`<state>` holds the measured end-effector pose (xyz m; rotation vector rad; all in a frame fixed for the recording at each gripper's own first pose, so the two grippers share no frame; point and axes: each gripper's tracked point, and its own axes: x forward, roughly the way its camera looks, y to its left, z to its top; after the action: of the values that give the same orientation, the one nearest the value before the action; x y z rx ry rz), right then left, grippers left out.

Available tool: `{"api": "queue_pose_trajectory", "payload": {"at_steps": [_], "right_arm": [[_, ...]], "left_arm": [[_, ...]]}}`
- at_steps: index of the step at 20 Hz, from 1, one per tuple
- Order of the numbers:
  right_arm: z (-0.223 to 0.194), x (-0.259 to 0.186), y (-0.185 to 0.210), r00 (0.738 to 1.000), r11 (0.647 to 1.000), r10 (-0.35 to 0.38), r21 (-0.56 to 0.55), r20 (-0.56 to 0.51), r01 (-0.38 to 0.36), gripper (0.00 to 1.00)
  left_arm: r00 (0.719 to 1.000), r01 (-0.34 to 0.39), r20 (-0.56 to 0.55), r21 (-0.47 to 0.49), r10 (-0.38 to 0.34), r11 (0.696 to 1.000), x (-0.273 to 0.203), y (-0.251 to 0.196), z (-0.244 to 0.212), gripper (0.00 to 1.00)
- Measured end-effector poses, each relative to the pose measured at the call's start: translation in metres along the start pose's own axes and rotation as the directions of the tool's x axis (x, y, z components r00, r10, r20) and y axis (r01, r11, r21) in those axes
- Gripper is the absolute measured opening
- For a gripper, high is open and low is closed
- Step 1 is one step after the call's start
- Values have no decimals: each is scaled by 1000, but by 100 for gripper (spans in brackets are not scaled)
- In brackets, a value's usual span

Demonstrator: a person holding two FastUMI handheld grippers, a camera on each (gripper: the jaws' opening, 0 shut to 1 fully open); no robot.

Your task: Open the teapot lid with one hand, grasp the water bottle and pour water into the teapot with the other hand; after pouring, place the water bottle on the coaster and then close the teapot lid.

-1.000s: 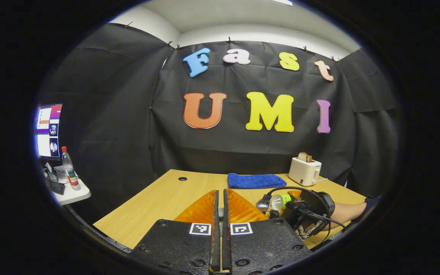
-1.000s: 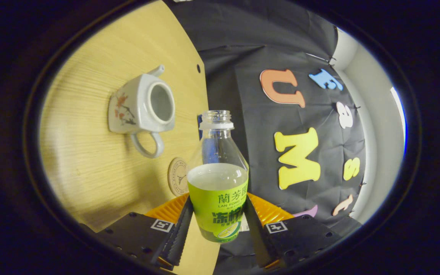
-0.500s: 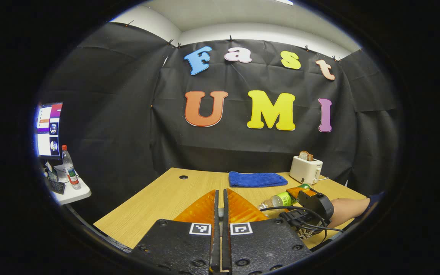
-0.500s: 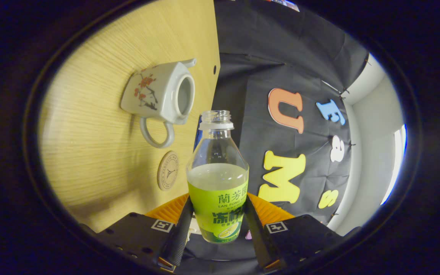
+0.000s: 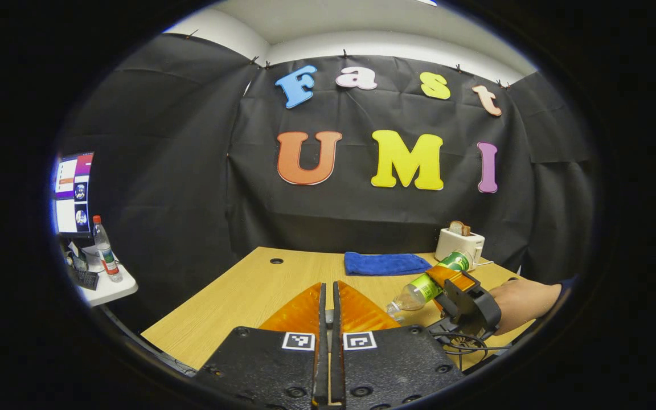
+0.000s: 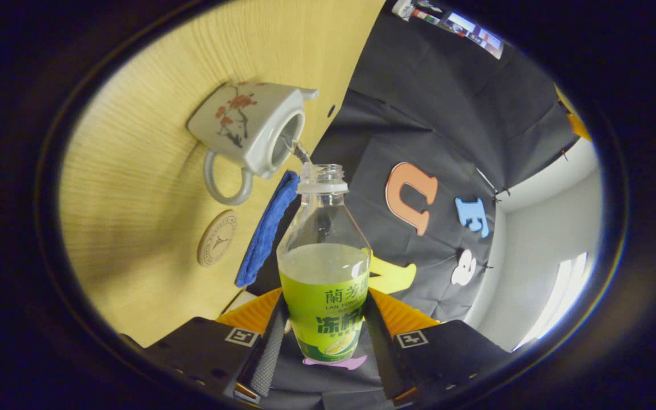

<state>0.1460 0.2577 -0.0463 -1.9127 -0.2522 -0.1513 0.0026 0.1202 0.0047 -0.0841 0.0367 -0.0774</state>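
Step in hand: pouring, judging by the water bottle [image 6: 324, 267] tipped toward the teapot [image 6: 248, 126] and a thin stream leaving the bottle mouth into the lidless opening.
Right gripper [image 6: 321, 336]: clenched on the bottle's green label, one finger pressing each side.
Left gripper [image 5: 328, 341]: fingers pressed together with only a slit between; whether the lid is pinched there cannot be told.
Teapot: white, flower-painted, on the wooden table [image 6: 134, 188], at 11 o'clock in the right gripper view; handle toward the coaster.
Coaster [image 6: 217, 238]: round, near the handle, at 9 o'clock from the bottle, bare.
Bottle from the left gripper view [image 5: 427, 283]: at 4 o'clock, neck slanting down, held by a hand [image 5: 524, 299].
Blue towel [image 5: 386, 263]: beyond, near the toaster [image 5: 459, 244].
Next move, as judgement: tip bottle back upright, set on coaster, release, then lid back on.
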Motion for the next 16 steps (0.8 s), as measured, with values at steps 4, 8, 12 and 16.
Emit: {"api": "queue_pose_trajectory", "payload": {"at_steps": [4,8,12,16], "right_arm": [[4,-2,-8,1000,999,-23,-36,7,24,72],[4,0,-21,997,995,-69,-74,19,70,73],[4,-5,-37,992,987,-119,-106,37,122,73],[2,-6,-49,987,980,-153,-125,44,157,72]], "left_arm": [[1000,-1,-6,-3,1,1000,0,0,-1,4],[1000,15,-6,1,-15,1000,0,-2,0,4],[1000,23,1,2,-23,1000,0,-2,1,4],[1000,16,-9,9,-16,1000,0,0,-1,4]]}}
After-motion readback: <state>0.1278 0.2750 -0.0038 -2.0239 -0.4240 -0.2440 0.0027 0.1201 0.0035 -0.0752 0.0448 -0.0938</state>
